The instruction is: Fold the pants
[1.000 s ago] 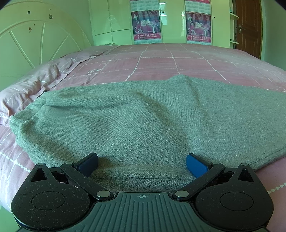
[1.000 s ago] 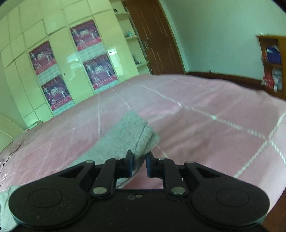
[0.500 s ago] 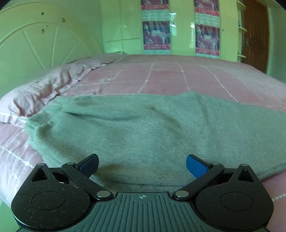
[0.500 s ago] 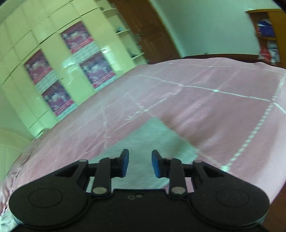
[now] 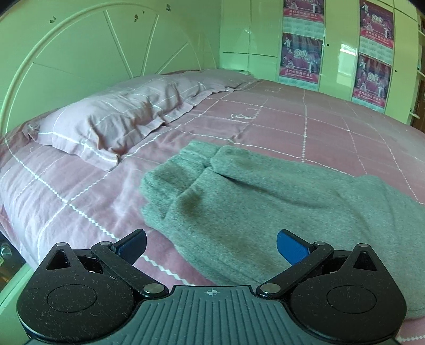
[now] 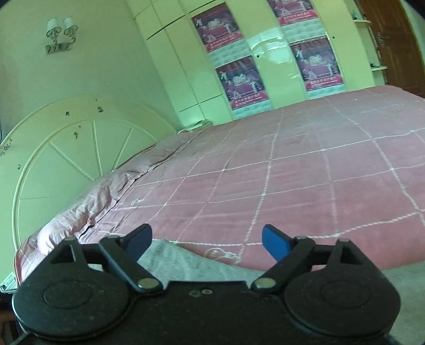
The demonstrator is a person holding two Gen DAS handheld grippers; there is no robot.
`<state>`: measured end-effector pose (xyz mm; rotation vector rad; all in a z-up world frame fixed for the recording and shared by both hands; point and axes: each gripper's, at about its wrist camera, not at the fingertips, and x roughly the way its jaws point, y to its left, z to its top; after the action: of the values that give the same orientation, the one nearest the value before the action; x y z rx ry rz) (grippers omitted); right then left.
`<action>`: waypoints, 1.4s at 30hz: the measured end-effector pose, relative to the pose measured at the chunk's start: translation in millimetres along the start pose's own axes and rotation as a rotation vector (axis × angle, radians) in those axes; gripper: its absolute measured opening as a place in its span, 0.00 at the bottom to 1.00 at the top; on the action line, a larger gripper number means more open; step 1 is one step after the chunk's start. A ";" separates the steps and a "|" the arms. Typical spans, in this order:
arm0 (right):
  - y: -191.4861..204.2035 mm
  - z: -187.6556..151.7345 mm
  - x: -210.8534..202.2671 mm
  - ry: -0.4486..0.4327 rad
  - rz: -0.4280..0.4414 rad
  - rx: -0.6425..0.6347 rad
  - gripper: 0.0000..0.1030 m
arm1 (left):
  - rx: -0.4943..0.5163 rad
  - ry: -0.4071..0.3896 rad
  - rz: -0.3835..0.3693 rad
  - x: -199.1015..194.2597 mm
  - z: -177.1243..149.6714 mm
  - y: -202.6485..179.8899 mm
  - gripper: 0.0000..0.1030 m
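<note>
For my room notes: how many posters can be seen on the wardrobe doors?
4, arranged two by two in the right wrist view: upper left, lower left, upper right, lower right. The frame top crops the upper ones, so more may be hidden above.

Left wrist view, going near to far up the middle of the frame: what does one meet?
Left gripper, open → grey pants → pink checked bedspread → wardrobe doors with posters.

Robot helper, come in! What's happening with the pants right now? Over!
Left tool open, empty. Right tool open, empty. Grey pants lying on the bed, doubled over. Pillow beside them, not touching.
</note>
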<state>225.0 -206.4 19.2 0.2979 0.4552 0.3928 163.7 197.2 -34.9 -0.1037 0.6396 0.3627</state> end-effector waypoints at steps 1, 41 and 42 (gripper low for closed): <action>7.2 1.6 14.9 0.007 0.033 -0.011 0.84 | -0.001 -0.005 0.012 3.0 1.4 3.2 1.00; 73.1 3.5 203.2 0.533 0.422 -0.185 0.00 | -0.295 -0.003 -0.145 71.1 19.7 73.8 0.41; 75.3 7.7 200.7 0.509 0.417 -0.194 0.00 | -0.298 -0.013 -0.157 69.8 21.5 77.8 0.36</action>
<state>372.0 -55.2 -20.3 0.0974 0.8505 0.9239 199.5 295.0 -58.3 -0.4338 0.5573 0.3047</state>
